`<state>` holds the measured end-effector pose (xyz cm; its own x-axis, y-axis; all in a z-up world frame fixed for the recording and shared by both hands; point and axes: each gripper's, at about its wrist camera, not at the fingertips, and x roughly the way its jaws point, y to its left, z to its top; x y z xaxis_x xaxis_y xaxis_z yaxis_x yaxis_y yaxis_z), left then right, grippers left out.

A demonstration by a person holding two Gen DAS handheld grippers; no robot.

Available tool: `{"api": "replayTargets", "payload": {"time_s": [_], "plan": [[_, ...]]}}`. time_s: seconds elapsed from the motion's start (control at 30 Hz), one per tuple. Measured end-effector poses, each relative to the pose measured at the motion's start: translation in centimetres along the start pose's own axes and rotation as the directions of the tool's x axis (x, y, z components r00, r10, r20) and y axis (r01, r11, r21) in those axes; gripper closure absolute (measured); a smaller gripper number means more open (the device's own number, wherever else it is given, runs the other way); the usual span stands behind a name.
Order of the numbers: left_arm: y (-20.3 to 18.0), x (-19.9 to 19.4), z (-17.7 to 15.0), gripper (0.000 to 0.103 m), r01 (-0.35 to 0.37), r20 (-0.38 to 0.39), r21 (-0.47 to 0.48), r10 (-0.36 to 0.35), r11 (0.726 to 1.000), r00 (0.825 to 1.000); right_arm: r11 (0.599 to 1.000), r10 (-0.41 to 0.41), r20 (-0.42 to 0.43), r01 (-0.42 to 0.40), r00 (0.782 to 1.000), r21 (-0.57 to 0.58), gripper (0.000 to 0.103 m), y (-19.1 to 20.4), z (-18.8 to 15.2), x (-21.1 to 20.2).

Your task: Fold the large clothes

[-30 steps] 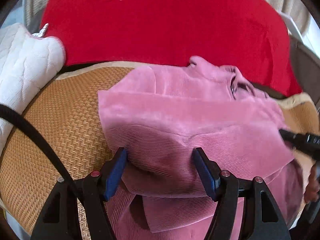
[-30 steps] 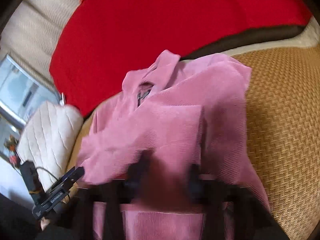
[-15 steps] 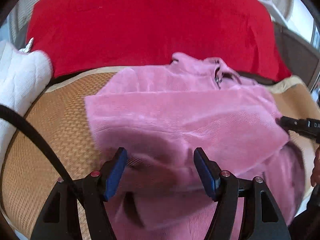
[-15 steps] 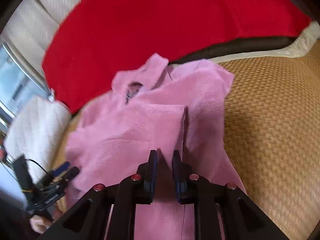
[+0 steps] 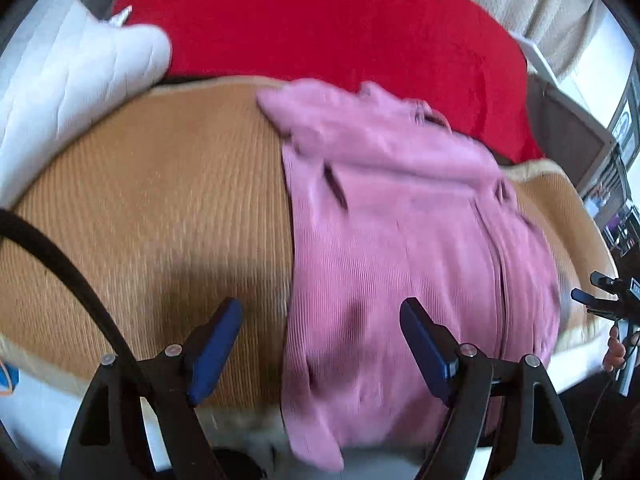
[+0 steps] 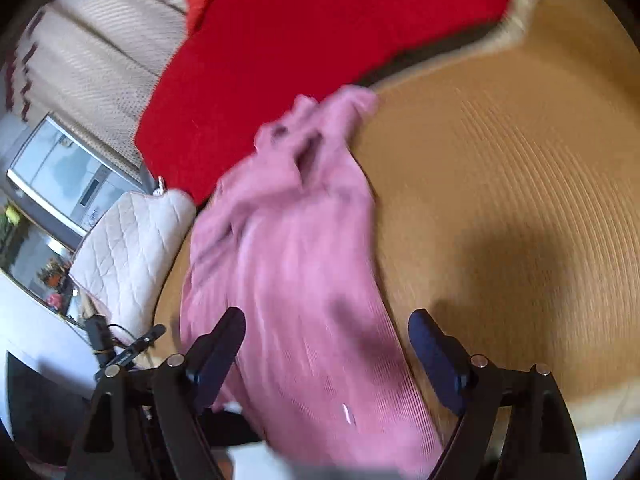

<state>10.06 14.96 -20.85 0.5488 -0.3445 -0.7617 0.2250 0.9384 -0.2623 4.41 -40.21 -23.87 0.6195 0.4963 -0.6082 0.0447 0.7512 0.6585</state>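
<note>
ribbed pink corduroy garment (image 5: pixel 400 248) lies folded lengthwise on the woven tan mat (image 5: pixel 152 208). left gripper (image 5: pixel 320 344) and right gripper (image 6: pixel 326 344) hover above it, jaws opening wide, gripping nothing.

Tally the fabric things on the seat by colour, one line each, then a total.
Pink: 1, the garment
Red: 1, the blanket
White: 1, the quilted cushion
Tan: 1, the woven mat
Total: 4
</note>
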Motion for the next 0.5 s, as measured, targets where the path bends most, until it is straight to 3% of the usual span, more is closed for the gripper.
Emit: {"api": "replayTargets", "payload": {"time_s": [0.13, 0.23, 0.33, 0.43, 0.47, 0.5], "plan": [[0.4, 0.8, -3.0, 0.021, 0.060, -0.091, -0.082, -0.068, 0.995, 0.994, 0.998, -0.053, -0.082, 0.056, 0.995, 0.032, 0.020, -1.5, -3.0, 0.5], [0.7, 1.5, -4.6, 0.028, 0.061, -0.129, -0.112, -0.075, 0.992, 0.989, 0.994, -0.092, -0.134, 0.099, 0.987, 0.044, 0.020, -2.8, -4.0, 2.1], [1.3, 2.0, -5.4, 0.031, 0.056, -0.163, -0.152, -0.081, 0.987, 0.983, 0.983, -0.174, -0.133, 0.179, 0.976, 0.029, 0.020, -3.7, -4.1, 3.7], [1.9, 2.7, -6.0, 0.031, 0.033, -0.193, -0.176, -0.067, 0.984, 0.979, 0.984, -0.160, -0.174, 0.170, 0.972, 0.046, 0.022, -3.8, -4.2, 5.6], [2.0, 3.1, -6.1, 0.031, 0.022, -0.212, -0.182, -0.061, 0.983, 0.975, 0.986, -0.155, -0.191, 0.164, 0.969, 0.032, 0.030, -3.3, -4.3, 6.3], [2.3, 3.5, -6.2, 0.031, 0.008, -0.233, -0.195, -0.054, 0.981, 0.971, 0.986, -0.157, -0.199, 0.164, 0.967, 0.016, 0.045, -3.0, -4.6, 6.6]]}}
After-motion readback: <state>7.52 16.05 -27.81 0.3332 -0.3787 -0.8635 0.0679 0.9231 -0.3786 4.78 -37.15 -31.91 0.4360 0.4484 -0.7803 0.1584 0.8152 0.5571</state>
